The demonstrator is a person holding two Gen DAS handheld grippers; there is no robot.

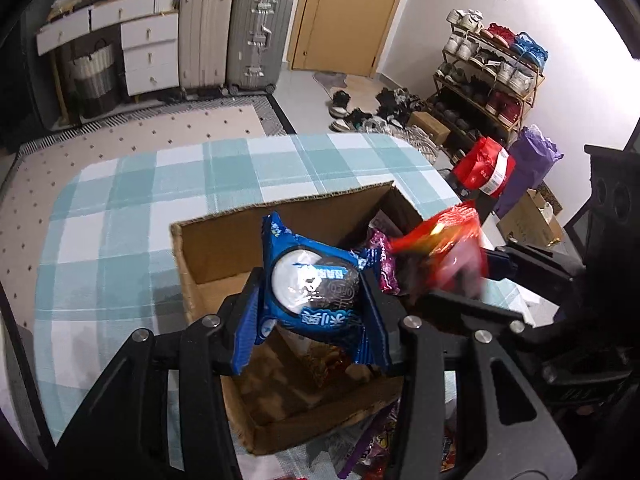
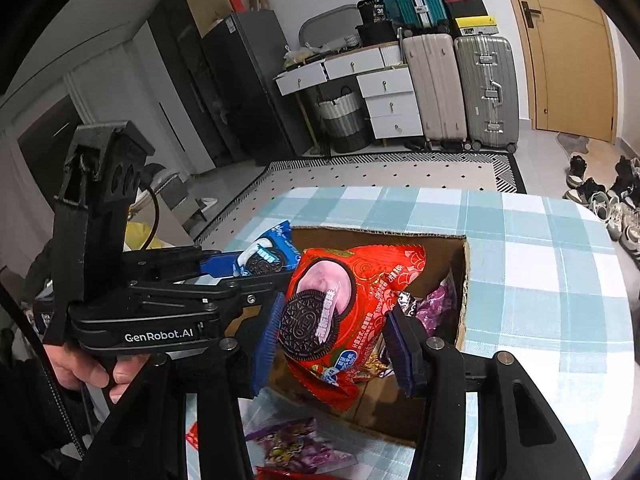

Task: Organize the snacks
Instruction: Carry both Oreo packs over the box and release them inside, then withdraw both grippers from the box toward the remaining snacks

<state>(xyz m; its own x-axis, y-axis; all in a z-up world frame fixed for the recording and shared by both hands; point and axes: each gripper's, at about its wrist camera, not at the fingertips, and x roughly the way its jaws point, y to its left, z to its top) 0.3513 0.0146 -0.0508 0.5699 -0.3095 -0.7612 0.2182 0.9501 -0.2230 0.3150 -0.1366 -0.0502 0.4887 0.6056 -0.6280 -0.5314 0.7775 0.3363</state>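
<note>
Low in the frame, the left gripper [image 1: 312,300] clamps a blue cookie pack [image 1: 310,284] over the cardboard box [image 1: 212,248]; the right gripper [image 2: 334,332] pinches a red cookie pack [image 2: 360,280] (centre frame).

"GenRobot.AI" stands in white on the left gripper [image 2: 256,280] body. "OREO" is embossed on the cookie pictured on the red pack [image 2: 340,312]; the blue pack [image 1: 312,284] shows "OREO" too.

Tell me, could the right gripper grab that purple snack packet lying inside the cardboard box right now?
Probably not yet. The right gripper is shut on a red Oreo packet, so its fingers are occupied. The purple packet lies in the open-topped cardboard box just beyond, so once the red one is dropped, the way looks free.
</note>
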